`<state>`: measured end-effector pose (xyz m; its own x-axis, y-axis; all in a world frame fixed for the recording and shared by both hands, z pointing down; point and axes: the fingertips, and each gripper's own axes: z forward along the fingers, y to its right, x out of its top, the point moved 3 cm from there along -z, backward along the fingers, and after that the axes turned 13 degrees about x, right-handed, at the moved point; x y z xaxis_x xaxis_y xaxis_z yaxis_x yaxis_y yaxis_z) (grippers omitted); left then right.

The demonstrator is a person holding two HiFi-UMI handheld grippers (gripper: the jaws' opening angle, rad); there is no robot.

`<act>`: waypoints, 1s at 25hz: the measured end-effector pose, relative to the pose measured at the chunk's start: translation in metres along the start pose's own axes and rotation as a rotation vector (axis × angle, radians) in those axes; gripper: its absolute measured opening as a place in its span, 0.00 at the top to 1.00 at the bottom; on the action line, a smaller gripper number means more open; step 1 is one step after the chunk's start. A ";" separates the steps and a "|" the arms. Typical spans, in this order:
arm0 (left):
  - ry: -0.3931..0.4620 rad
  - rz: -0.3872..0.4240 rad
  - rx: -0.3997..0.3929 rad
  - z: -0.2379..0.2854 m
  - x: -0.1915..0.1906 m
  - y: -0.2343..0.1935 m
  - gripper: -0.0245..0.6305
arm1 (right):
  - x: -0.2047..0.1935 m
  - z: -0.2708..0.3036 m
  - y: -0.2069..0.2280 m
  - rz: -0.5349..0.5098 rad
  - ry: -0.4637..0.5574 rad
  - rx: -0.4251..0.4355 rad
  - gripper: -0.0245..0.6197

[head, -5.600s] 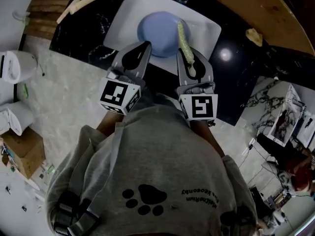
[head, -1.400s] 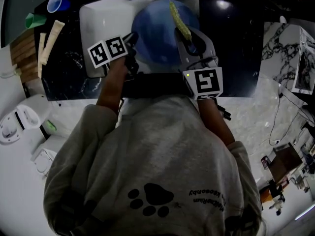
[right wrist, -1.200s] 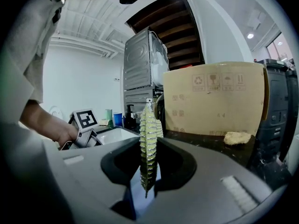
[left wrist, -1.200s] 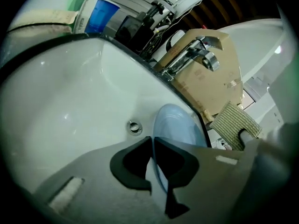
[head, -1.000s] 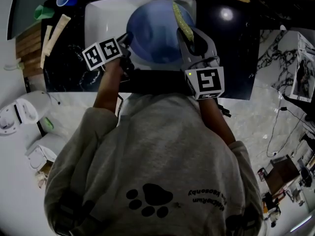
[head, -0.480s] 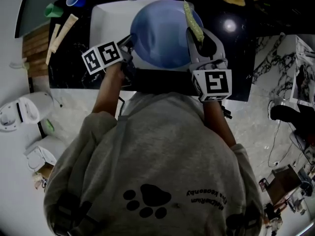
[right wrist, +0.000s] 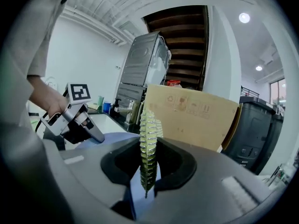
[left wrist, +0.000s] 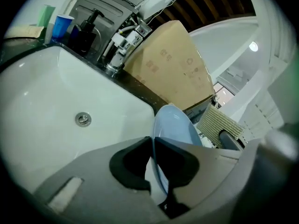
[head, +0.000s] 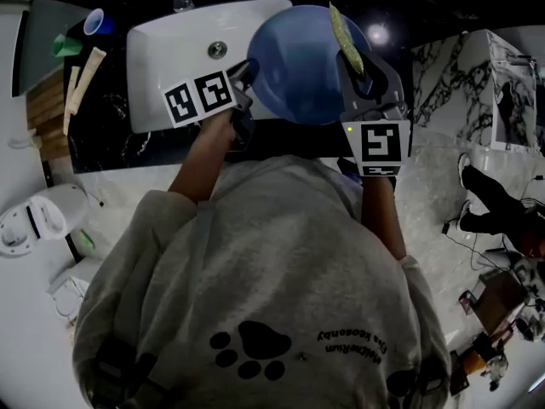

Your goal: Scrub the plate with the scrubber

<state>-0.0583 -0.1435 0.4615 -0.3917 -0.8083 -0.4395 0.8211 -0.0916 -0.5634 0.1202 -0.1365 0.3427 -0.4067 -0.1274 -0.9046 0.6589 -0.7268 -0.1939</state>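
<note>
The round pale-blue plate (head: 300, 65) is off the surface and up in the air at the right end of the white rectangular sink (head: 166, 54). It stands on edge rather than lying flat. The left gripper (head: 249, 68) has its jaws clamped on the plate's thin rim, which runs straight between the two dark pads. The right gripper (head: 358, 62) has its jaws pressed together on the yellow-green scrubber (head: 342, 34), a flat, narrow pad that sticks out past the tips.

To my eye the scrubbing is barely under way, if at all. Both tools are gripped and brought together, with the scrubber lying along the plate's right-hand rim. Whether it actually presses on the plate I cannot tell. I see no water running, no suds and no obvious dirt, so how much has been cleaned is not something the plate gives away. What remains, I would guess, is working the pad across the face and then setting the plate down.

The plate looks smooth, hard and glossy, a shallow dish with a fine edge. The scrubber is coarse, with a ribbed, woven look, and seems stiff enough to stand upright by itself. The sink is a slick white basin with a small metal drain (head: 217, 50), set into a black marbled surface (head: 102, 135).
</note>
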 end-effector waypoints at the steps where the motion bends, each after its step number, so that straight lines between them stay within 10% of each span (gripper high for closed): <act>1: -0.002 0.004 0.009 0.004 -0.004 0.005 0.92 | -0.004 -0.003 0.001 -0.021 -0.022 0.006 0.85; 16: 0.118 0.042 0.076 0.016 -0.027 0.039 0.92 | -0.053 0.032 -0.021 -0.618 -0.443 0.161 0.85; 25: 0.204 0.070 0.025 0.008 -0.018 0.041 0.92 | -0.056 0.060 -0.049 -0.729 -0.515 0.195 0.85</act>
<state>-0.0145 -0.1372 0.4520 -0.4068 -0.6792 -0.6109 0.8584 -0.0553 -0.5100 0.0728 -0.1346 0.4256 -0.9434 0.1559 -0.2929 0.0290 -0.8406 -0.5408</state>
